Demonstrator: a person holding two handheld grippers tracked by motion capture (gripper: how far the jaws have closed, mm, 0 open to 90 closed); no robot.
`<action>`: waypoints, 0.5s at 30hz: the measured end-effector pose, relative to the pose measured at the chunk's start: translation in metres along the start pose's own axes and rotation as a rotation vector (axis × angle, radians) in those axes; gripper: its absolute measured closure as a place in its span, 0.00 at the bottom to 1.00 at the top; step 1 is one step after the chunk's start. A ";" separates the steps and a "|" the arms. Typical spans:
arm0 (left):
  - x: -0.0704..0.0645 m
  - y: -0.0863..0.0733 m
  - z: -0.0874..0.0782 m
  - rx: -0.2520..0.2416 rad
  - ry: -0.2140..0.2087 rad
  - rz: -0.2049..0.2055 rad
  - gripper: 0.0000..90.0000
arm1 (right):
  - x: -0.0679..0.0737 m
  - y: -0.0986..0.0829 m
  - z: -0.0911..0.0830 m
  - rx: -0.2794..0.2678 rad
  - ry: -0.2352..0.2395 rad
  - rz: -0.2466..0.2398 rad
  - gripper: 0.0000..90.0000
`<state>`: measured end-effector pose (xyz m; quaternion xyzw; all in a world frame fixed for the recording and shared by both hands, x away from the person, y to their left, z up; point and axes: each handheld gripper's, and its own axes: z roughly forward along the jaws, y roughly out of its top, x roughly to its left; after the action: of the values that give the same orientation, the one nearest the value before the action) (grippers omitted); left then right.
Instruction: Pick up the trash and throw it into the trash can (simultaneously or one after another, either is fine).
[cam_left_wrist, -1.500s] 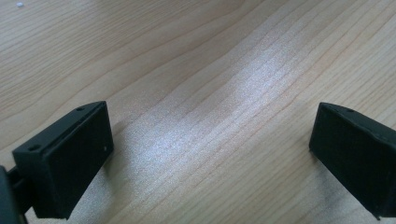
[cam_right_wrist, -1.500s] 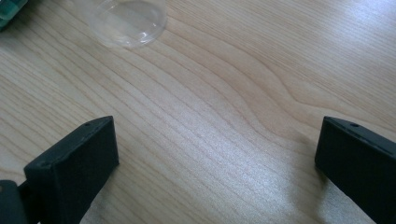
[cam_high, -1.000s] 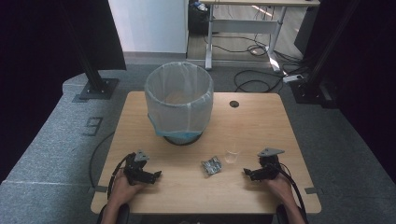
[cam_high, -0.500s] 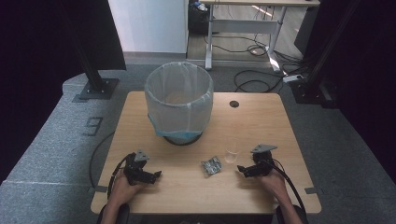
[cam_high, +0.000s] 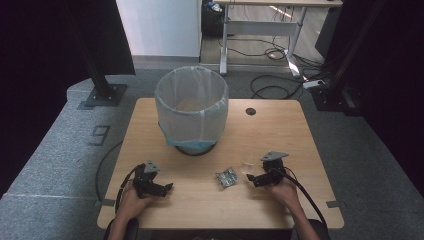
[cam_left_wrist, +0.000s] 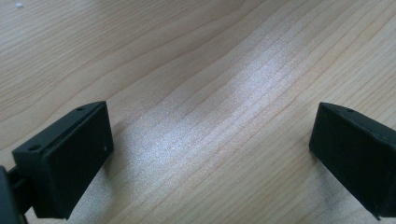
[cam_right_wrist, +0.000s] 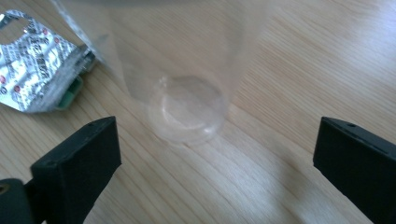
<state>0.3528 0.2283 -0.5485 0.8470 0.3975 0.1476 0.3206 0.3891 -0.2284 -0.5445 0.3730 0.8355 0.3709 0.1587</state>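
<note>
On worktop (cam_high: 300, 130): clear cup (cam_right_wrist: 187, 79) (upright) is framed by released right gripper (cam_right_wrist: 212, 163) fingers; left gripper (cam_left_wrist: 210, 158) fingers likewise spread.

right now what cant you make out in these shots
- Inside of the lined bin: in the high view its wall hides the bottom, so any contents cannot be told.
- Clear cup: in the right gripper view its rim is cut off by the top edge.
- Foil packet: its print is too blurred to read, and it is partly behind the cup.
- Foil packet in the high view: too small for detail.
</note>
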 end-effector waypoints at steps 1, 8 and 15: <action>0.000 0.000 0.000 0.000 -0.001 0.000 0.00 | 0.001 0.001 0.001 -0.002 0.002 -0.004 0.02; 0.000 0.000 0.000 0.000 -0.001 0.000 0.00 | 0.006 0.007 0.006 -0.011 0.012 -0.013 0.07; 0.000 0.000 0.000 0.000 0.000 0.000 0.00 | 0.008 0.014 0.010 -0.040 0.016 -0.002 0.14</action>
<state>0.3531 0.2279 -0.5485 0.8472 0.3973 0.1475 0.3205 0.3961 -0.2117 -0.5410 0.3659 0.8296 0.3902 0.1598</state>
